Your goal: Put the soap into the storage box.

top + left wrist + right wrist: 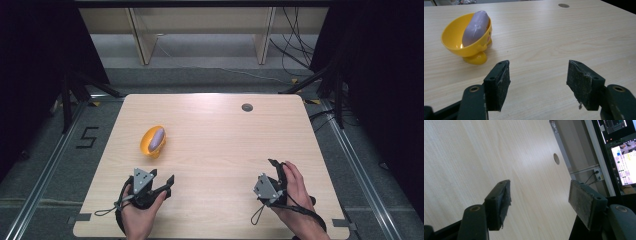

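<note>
One yellow plastic footed bowl (465, 40) stands upright on the pale wooden table (225, 150), left of centre, holding one lilac oblong soap-like bar (475, 27), perhaps wrapped. The bar leans lengthwise, its upper end pointing toward the far edge. Two grippers, left gripper (162, 184) and right gripper (277, 170), hang near the table's front edge, both gaping and empty.

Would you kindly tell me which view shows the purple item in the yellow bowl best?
The left gripper view: the purple item lies close and sharp, leaning in the yellow bowl. The high view shows it small, from above.
</note>
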Tool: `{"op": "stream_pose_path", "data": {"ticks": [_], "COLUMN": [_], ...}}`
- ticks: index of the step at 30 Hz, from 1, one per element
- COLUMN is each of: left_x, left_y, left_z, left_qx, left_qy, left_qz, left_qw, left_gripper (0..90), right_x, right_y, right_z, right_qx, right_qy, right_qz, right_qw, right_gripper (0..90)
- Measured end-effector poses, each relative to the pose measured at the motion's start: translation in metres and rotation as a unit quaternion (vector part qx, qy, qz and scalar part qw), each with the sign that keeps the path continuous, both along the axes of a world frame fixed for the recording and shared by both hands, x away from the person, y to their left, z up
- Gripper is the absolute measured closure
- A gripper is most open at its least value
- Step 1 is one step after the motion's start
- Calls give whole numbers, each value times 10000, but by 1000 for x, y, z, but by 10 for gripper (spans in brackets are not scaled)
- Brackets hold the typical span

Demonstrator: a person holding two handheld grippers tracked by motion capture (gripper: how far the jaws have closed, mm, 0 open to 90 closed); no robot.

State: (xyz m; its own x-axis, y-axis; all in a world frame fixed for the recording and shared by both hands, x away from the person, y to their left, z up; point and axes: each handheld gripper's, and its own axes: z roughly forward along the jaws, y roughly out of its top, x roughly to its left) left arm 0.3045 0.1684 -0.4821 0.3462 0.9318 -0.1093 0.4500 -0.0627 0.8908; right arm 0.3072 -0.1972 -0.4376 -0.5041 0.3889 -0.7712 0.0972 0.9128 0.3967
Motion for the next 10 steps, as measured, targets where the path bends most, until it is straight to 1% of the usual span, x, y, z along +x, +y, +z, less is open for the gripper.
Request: {"op": "stream_pose_path", "data": {"ticks": [1, 3, 8, 9, 10], "left_x": [-2, -4, -9, -9, -9], "left_y": [0, 0, -2, -2, -3], "left_z": [-1, -3, -7, -7, -7], "left_qx": [32, 41, 11, 28, 62], "left_qy": [9, 37, 95, 100, 130], "left_qz": [-3, -15, -67, -94, -60], "left_qw": [10000, 10000, 9999, 9999, 9999], "left_gripper": [343, 344, 344, 344, 344], "right_x": [-1, -1, -1, -1, 0], "right_y": [1, 0, 0, 0, 0], "right_z": [0, 0, 0, 0, 0], "right_qx": [47, 47, 71, 55, 26], "right_qy": [27, 41, 58, 56, 43], "right_qz": [-55, -50, -84, -47, -8], "right_qw": [10000, 10000, 9999, 10000, 10000], "right_gripper": [349, 349, 350, 350, 350]}}
